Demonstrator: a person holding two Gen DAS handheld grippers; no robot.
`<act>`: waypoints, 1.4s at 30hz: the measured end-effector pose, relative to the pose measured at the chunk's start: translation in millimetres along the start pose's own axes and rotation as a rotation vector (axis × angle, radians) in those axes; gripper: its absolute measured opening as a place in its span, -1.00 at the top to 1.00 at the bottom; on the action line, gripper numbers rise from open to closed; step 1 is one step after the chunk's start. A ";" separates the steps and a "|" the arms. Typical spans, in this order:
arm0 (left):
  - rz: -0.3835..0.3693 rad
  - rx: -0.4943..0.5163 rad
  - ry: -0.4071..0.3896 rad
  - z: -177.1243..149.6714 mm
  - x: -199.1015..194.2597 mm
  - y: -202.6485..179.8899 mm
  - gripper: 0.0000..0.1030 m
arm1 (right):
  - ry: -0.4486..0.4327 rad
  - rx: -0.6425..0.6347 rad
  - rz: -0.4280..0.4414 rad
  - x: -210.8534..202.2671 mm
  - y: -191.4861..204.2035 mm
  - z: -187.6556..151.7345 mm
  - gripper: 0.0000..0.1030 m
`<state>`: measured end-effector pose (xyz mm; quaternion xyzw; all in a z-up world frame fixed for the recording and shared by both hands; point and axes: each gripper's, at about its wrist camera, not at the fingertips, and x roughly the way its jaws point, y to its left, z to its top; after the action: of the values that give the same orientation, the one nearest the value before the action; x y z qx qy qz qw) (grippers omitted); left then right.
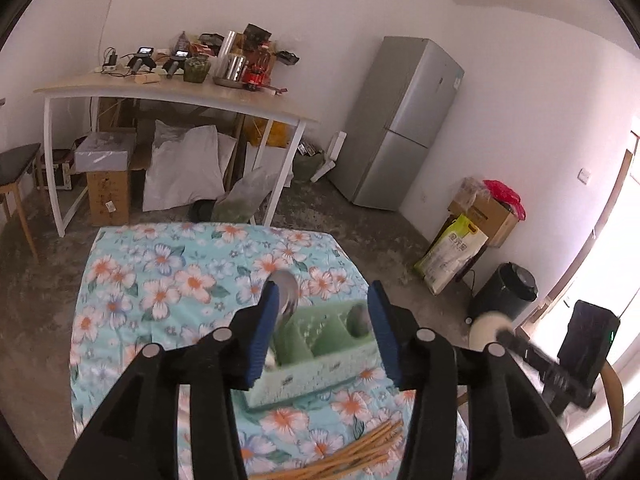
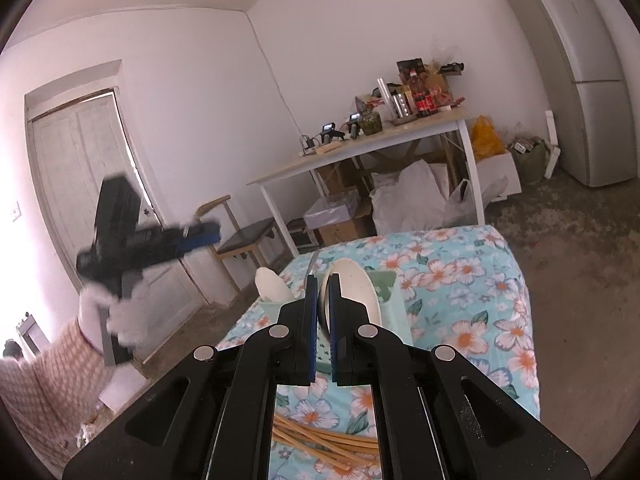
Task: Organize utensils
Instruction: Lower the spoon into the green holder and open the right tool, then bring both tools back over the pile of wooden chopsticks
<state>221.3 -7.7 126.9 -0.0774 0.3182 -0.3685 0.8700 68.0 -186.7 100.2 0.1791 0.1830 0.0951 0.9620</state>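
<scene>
A green utensil organizer [image 1: 316,364] with compartments stands on the floral tablecloth [image 1: 168,280]. A metal spoon [image 1: 286,288] leans in its left compartment, right by the left finger of my open, empty left gripper [image 1: 324,300], which hovers over the organizer. My right gripper [image 2: 323,288] is shut on a white ceramic spoon [image 2: 356,292], held above the organizer [image 2: 390,300]. Another white spoon [image 2: 272,284] stands in the organizer. Wooden chopsticks [image 1: 348,452] lie on the cloth in front, and also show in the right wrist view [image 2: 324,444]. The left gripper shows blurred in the right wrist view [image 2: 200,236].
A white table [image 1: 180,92] loaded with clutter stands behind, with boxes and bags beneath it. A grey fridge [image 1: 404,124] is at the back right. A chair [image 2: 244,240] stands by the door. The tablecloth's far edge [image 1: 216,226] drops to the concrete floor.
</scene>
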 end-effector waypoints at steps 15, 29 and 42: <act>0.125 -0.021 0.039 -156.8 -2.8 8.1 -0.17 | -0.095 0.117 0.354 33.0 -4.4 80.2 0.93; 0.144 0.027 0.078 -198.6 10.2 4.4 -0.21 | -0.013 0.266 0.446 127.9 -51.8 64.0 0.93; 0.104 0.014 0.075 -208.1 12.9 3.6 -0.31 | 0.062 0.329 0.315 108.5 -70.5 22.9 0.27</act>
<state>103.1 6.8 -44.2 -0.0407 0.3515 -0.3278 0.8760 184.4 -231.6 58.9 0.3571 0.1951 0.2186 0.8869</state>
